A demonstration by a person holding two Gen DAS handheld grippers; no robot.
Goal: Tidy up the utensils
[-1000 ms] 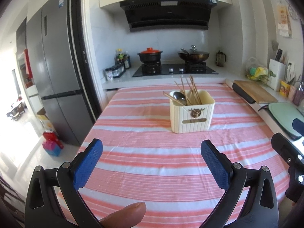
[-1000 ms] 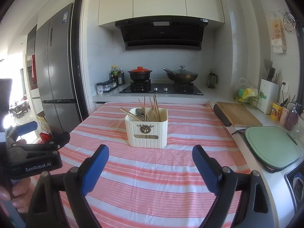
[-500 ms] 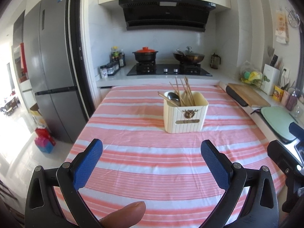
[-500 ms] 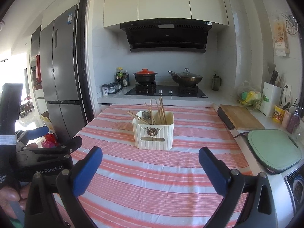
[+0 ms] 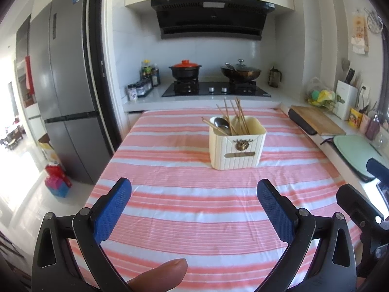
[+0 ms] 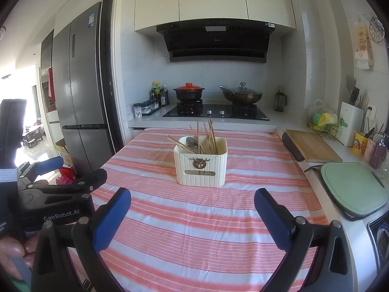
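Both tongs empty, utensils already binned

Left tongs (image 5: 194,194) and right tongs (image 6: 192,200) gape wide; the holder (image 6: 201,164), centre frame, keeps chopsticks (image 6: 206,135): next, probably withdraw.

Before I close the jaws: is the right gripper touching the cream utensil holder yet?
Apart. The right wrist view shows the right gripper open, with bare striped tablecloth between its fingertips and the utensil holder.
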